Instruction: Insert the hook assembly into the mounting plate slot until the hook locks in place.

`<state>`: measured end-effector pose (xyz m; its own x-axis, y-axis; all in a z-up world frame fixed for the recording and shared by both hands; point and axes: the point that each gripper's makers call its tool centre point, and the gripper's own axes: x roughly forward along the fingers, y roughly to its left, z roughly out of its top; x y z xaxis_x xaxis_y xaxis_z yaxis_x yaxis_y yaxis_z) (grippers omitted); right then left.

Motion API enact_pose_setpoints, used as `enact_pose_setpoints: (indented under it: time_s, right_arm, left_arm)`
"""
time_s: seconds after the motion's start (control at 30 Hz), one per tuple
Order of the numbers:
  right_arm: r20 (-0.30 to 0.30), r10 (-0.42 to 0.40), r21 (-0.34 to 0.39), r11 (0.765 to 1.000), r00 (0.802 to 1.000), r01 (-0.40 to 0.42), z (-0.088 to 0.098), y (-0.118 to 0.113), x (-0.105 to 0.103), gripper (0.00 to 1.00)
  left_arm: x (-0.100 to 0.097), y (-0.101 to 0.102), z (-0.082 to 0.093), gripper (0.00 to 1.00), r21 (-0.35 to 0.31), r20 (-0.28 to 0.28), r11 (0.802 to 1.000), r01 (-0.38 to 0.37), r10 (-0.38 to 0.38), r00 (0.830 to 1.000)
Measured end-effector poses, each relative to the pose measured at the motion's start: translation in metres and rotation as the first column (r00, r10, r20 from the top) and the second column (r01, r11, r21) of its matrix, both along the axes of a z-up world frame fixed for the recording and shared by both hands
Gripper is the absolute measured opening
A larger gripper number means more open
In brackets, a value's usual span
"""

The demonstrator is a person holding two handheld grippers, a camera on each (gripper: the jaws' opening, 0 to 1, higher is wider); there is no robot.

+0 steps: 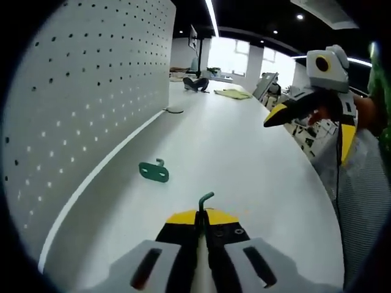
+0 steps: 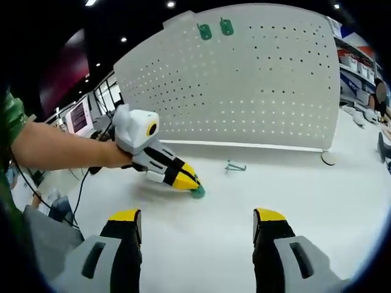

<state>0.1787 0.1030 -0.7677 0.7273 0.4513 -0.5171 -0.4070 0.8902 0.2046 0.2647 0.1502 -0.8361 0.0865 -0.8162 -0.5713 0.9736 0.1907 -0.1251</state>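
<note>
Left gripper view: left hand-held gripper (image 1: 204,221) clamps the green metal hook (image 1: 204,201); right hand-held gripper (image 2: 195,223) gapes empty; next, reach the green slotted plate (image 1: 153,171).

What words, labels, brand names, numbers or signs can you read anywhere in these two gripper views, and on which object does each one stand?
None can be read.
White perforated pegboard: holes only, no print.
Green metal hook plates on the board, green hook plate on the white table: no marking.
Left gripper and right gripper: no lettering visible.
Background shelves and monitor: too small and blurred.
</note>
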Motion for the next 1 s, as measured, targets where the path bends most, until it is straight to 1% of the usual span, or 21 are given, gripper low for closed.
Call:
enact_pose_setpoints:
  time_s: [0.07,0.13,0.2,0.27,0.33,0.37,0.4,0.43,0.5,0.53,0.57,0.6,0.63,0.67,0.7,0.73,0.77,0.8,0.83,0.93,1.0]
  right_arm:
    - [0.001,0.005,0.001,1.0,1.0,-0.005,0.001,0.001,0.0,0.76]
    - [0.002,0.009,-0.001,1.0,1.0,-0.009,0.001,0.002,0.001,0.76]
    - [0.003,0.014,0.0,1.0,1.0,-0.014,0.001,0.004,0.001,0.75]
    - [0.002,0.019,0.0,1.0,1.0,-0.019,0.001,0.005,0.001,0.75]
    - [0.004,0.022,0.001,1.0,1.0,-0.022,0.002,0.006,0.001,0.75]
    - [0.005,0.024,0.002,1.0,1.0,-0.024,0.002,0.006,0.001,0.75]
    - [0.005,0.026,0.003,1.0,1.0,-0.026,0.002,0.007,0.001,0.75]
    - [0.005,0.027,0.002,1.0,1.0,-0.027,0.002,0.007,0.0,0.75]
    - [0.006,0.031,0.003,1.0,1.0,-0.031,0.003,0.008,0.0,0.75]
    - [0.007,0.032,0.004,0.999,0.999,-0.032,0.003,0.009,0.001,0.75]
    - [0.008,0.033,0.003,0.999,0.999,-0.034,0.003,0.009,0.0,0.75]
    - [0.009,0.034,0.004,0.999,0.999,-0.034,0.004,0.01,0.001,0.75]
    - [0.009,0.035,0.005,0.999,0.999,-0.035,0.004,0.01,0.0,0.75]
    - [0.009,0.036,0.005,0.999,0.999,-0.036,0.004,0.01,0.0,0.75]
    - [0.009,0.037,0.005,0.999,0.999,-0.037,0.004,0.01,0.0,0.75]
    - [0.01,0.037,0.005,0.999,0.999,-0.037,0.004,0.01,0.0,0.75]
    - [0.011,0.038,0.006,0.999,0.999,-0.038,0.004,0.011,0.0,0.75]
    - [0.012,0.038,0.007,0.999,0.999,-0.038,0.004,0.011,0.0,0.75]
    - [0.013,0.039,0.007,0.999,0.999,-0.039,0.005,0.011,0.0,0.75]
    - [0.013,0.046,0.005,0.999,0.999,-0.046,0.005,0.012,0.0,0.75]
    - [0.016,0.046,0.005,0.999,0.999,-0.047,0.006,0.012,-0.001,0.75]
  left_arm:
    - [0.001,0.003,-0.001,0.04,0.016,0.009,0.999,-0.032,0.032,0.999]
    - [0.001,0.005,0.001,0.04,0.006,0.006,0.998,-0.068,0.068,0.998]
    - [0.003,0.007,0.002,0.04,0.01,0.022,0.994,-0.112,0.112,0.993]
    - [0.006,0.01,0.002,0.04,0.018,0.03,0.984,-0.179,0.179,0.983]
    - [0.007,0.012,0.005,0.04,0.019,0.055,0.975,-0.222,0.221,0.974]
    - [0.006,0.012,0.007,0.04,0.013,0.056,0.97,-0.242,0.241,0.969]
    - [0.007,0.013,0.009,0.04,0.007,0.062,0.964,-0.267,0.266,0.962]
    - [0.009,0.015,0.009,0.04,0.02,0.087,0.955,-0.295,0.292,0.952]
    - [0.008,0.015,0.01,0.04,0.009,0.093,0.948,-0.318,0.316,0.944]
    - [0.012,0.023,0.007,0.04,0.039,0.094,0.921,-0.389,0.384,0.919]
    - [0.014,0.025,0.009,0.04,0.031,0.11,0.912,-0.408,0.403,0.909]
    - [0.014,0.021,0.013,0.04,-0.009,0.108,0.914,-0.405,0.404,0.909]
    - [0.014,0.022,0.014,0.04,-0.009,0.091,0.9,-0.437,0.435,0.896]
    - [0.014,0.026,0.013,0.04,0.015,0.103,0.891,-0.455,0.451,0.887]
    - [0.013,0.025,0.015,0.04,0.008,0.114,0.892,-0.452,0.448,0.887]
    - [0.016,0.027,0.019,0.04,-0.01,0.128,0.877,-0.48,0.477,0.869]
    - [0.015,0.029,0.019,0.04,-0.007,0.119,0.87,-0.494,0.491,0.863]
    - [0.016,0.032,0.019,0.04,-0.004,0.102,0.853,-0.521,0.519,0.849]
    - [0.017,0.034,0.021,0.04,-0.026,0.093,0.836,-0.549,0.548,0.831]
    - [0.012,0.037,0.016,0.04,-0.002,0.099,0.83,-0.558,0.556,0.825]
    - [0.011,0.04,0.014,0.04,-0.002,0.105,0.818,-0.575,0.572,0.813]
